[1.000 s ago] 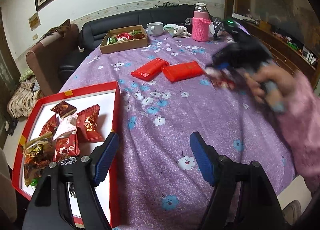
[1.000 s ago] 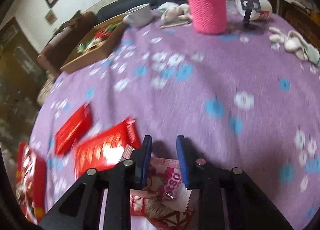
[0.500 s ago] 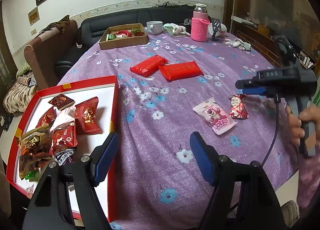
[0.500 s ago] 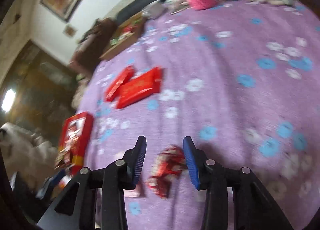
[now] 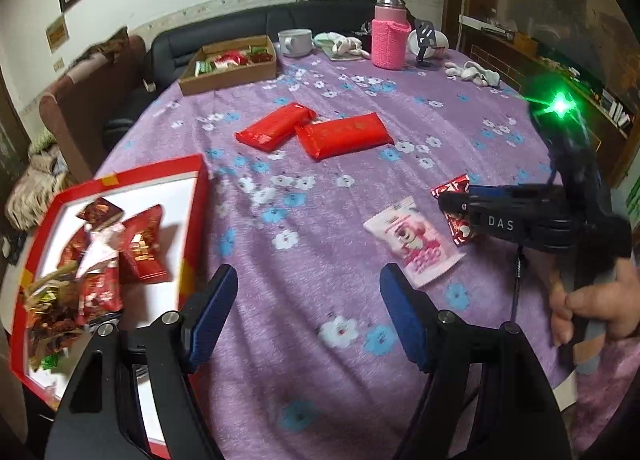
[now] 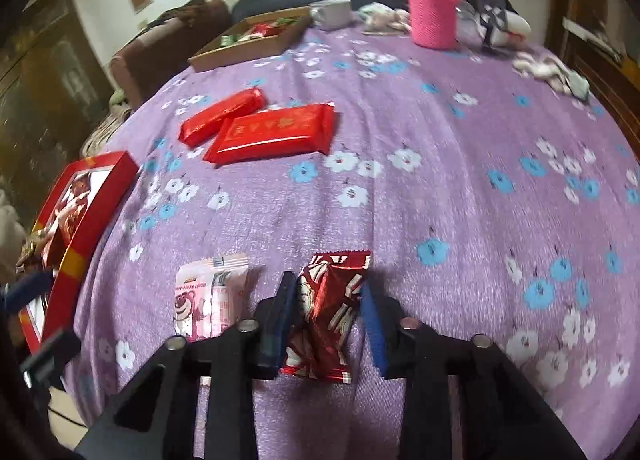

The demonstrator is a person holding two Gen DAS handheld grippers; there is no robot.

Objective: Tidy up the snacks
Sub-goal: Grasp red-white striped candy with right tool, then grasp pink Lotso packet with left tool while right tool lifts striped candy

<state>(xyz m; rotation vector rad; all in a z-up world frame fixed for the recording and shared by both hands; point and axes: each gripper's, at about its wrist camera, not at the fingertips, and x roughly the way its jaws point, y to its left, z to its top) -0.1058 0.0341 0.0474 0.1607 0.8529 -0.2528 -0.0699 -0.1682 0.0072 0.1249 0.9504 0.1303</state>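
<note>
Two flat red packs (image 6: 276, 131) lie mid-surface; the red tray (image 5: 192, 219) of sweets overhangs the near left edge. By the near right edge, beside the pink snack (image 6: 210, 300), the right tool (image 6: 326, 320) is closing around the red candy (image 6: 328, 312); a glancing pinch could squirt the slick wrapper away. The left tool (image 5: 308, 316) hangs spread, empty. Half a second ago, the right tool's jaws stood wider.

A pink-sleeved flask (image 5: 389, 44), a white mug (image 5: 295, 42) and a black sofa (image 5: 248, 25) sit beyond the flowered cloth (image 5: 320, 244).
</note>
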